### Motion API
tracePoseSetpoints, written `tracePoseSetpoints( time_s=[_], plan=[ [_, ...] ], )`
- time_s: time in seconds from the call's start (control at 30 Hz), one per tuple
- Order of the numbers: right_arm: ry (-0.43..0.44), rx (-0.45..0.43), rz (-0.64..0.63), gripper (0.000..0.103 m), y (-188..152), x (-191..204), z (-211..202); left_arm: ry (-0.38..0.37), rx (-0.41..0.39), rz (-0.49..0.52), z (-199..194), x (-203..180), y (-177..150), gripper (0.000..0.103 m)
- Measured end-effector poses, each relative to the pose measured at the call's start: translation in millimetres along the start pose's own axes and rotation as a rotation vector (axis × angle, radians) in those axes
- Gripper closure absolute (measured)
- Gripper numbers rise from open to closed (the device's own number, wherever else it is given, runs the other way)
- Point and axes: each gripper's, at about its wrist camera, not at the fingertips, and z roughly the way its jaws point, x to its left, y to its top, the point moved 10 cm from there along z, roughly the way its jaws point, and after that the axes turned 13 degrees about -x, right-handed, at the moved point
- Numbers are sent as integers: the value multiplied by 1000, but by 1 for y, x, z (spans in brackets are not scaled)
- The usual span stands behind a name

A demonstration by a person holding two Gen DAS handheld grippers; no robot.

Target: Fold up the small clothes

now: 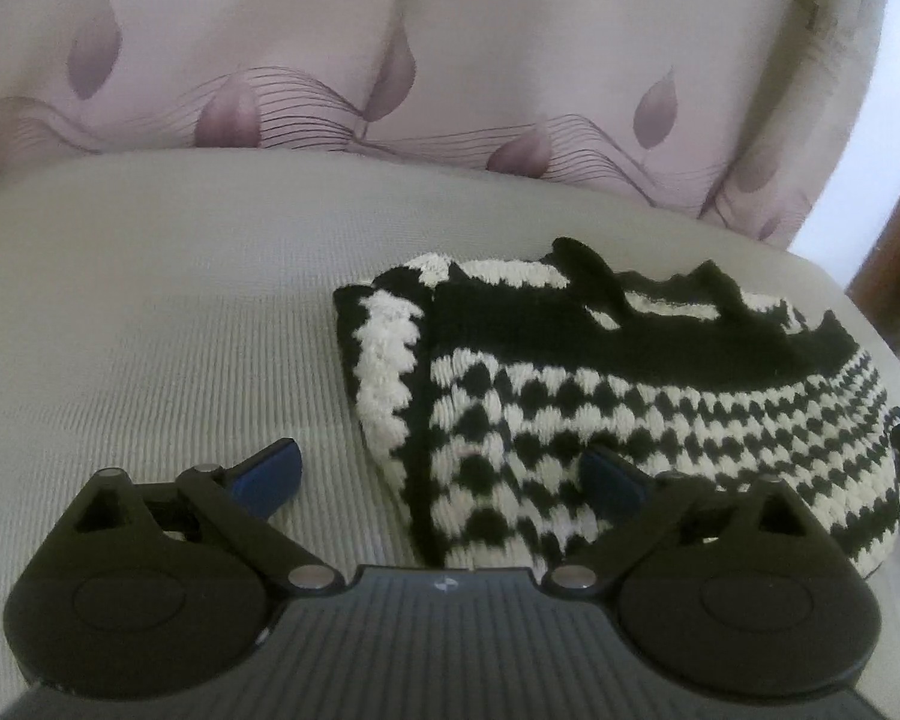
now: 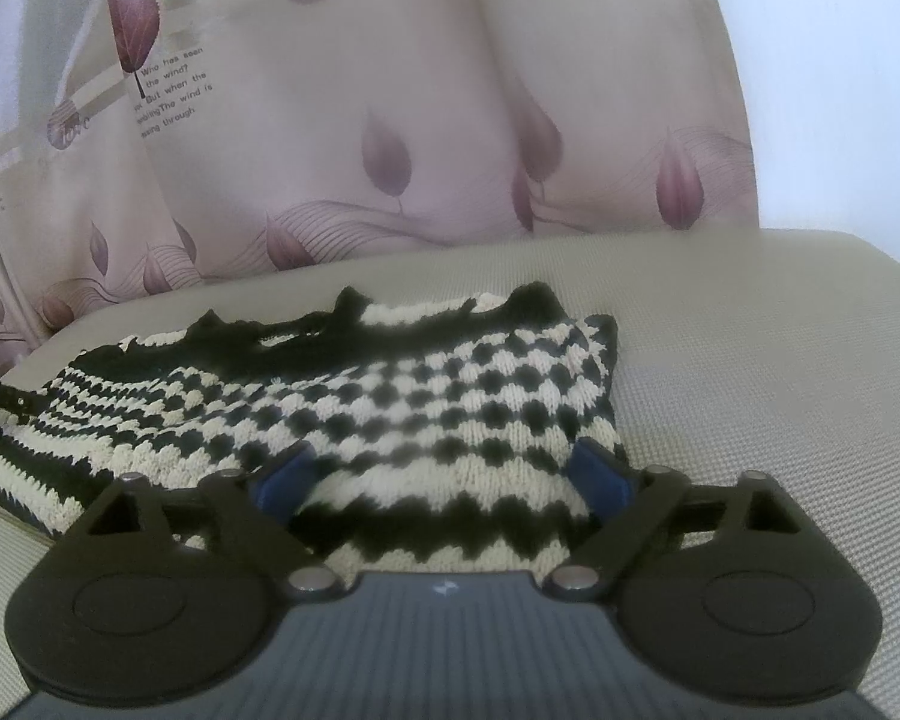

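Black-and-cream knitted garment (image 1: pixel 660 414) lying partly folded on the beige ribbed cushion (image 1: pixel 150 330), before a leaf-print curtain (image 1: pixel 450 60). Left gripper (image 1: pixel 444 474) with jaws wide apart at the garment's near left edge, gripping nothing; right gripper (image 2: pixel 444 474) likewise spread, straddling the near hem without pinching it
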Motion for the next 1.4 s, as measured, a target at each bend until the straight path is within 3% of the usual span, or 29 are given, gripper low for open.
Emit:
tracePoseSetpoints(
  time_s=[0.33, 0.43, 0.47, 0.5, 0.53, 0.57, 0.97, 1.07, 1.27, 1.3, 1.4],
  plan=[
    [1, -2, -12, 4, 2, 0, -2, -69, 28, 25, 2, 2, 1, 4],
    [-4, -8, -18, 4, 3, 0, -2, -85, 9, 7, 5, -1, 3, 12],
    [-4, -8, -19, 4, 3, -1, -2, -94, 3, -9, 4, -1, 5, 29],
    [-5, -9, -18, 4, 3, -1, -3, -109, -3, -54, 4, 1, 7, 63],
    [-6, -9, -17, 4, 4, 0, -3, -125, 7, -137, 6, 5, 7, 75],
    [-6, -9, -18, 4, 3, 0, -2, -152, 17, -228, 7, 8, 4, 78],
    [0, -18, -5, 4, 5, -2, -4, -51, -71, -443, -16, -7, 19, 84],
    [7, -30, 15, 4, 6, -3, -6, -40, -84, -456, -26, -33, 29, 85],
    [35, -118, 122, 4, 19, -11, -19, -98, -112, -436, -39, -105, 42, 85],
    [54, -132, 171, 3, 24, -10, -24, -113, -107, -435, -40, -117, 39, 85],
    [218, -165, 363, 3, 43, 12, -40, -164, -91, -440, -38, -150, 24, 85]
  ],
)
